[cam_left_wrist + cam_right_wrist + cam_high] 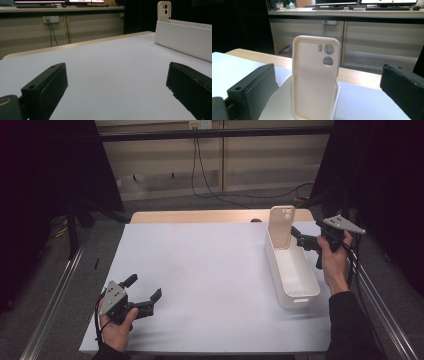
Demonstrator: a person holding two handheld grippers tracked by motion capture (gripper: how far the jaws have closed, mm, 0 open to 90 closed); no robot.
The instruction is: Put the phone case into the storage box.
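Observation:
A cream phone case (281, 226) stands upright at the far end of a long white bin (300, 295), leaning on its end wall. My right gripper (306, 233) hovers just right of the case, open, its jaws pointing at it. In the right gripper view the case (315, 77) rises between the two spread jaws of that gripper (329, 82), and neither jaw touches it. My left gripper (145, 286) rests low over the white table sheet at the front left, open and holding nothing. From the left gripper view, the case (164, 10) pokes up behind the bin wall (182, 37).
A white sheet (200, 270) covers the table, with a wooden strip (200, 216) bare along the far edge. Metal rails (55, 295) run along both sides. A cable (215, 195) trails on the floor beyond the table.

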